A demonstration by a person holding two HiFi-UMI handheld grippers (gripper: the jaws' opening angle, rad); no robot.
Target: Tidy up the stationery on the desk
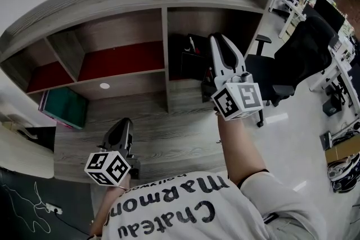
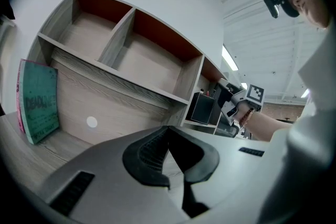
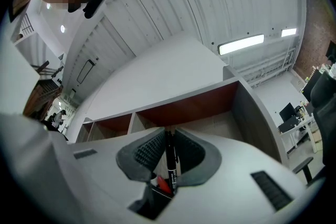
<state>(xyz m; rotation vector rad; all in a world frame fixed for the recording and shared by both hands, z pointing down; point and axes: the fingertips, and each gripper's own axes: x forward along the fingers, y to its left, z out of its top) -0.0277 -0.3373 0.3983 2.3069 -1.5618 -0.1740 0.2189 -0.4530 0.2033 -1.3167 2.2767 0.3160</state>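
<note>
My right gripper (image 1: 220, 43) is raised in front of the right-hand shelf compartment and is shut on a black pen (image 3: 170, 157), which stands upright between its pads. A black pen holder (image 1: 189, 57) sits in that compartment just left of the gripper, with a red-tipped item (image 3: 162, 184) showing in it below the pen. The left gripper view shows the same pen holder (image 2: 201, 108) and right gripper (image 2: 231, 101) off to its right. My left gripper (image 1: 125, 127) rests low over the desk, its tips (image 2: 168, 128) together with nothing held.
A teal book (image 1: 65, 107) leans under the left shelf, also seen as the teal book (image 2: 39, 100) in the left gripper view. The wooden shelf unit (image 1: 165, 48) spans the back of the desk. A black office chair (image 1: 304, 56) stands to the right.
</note>
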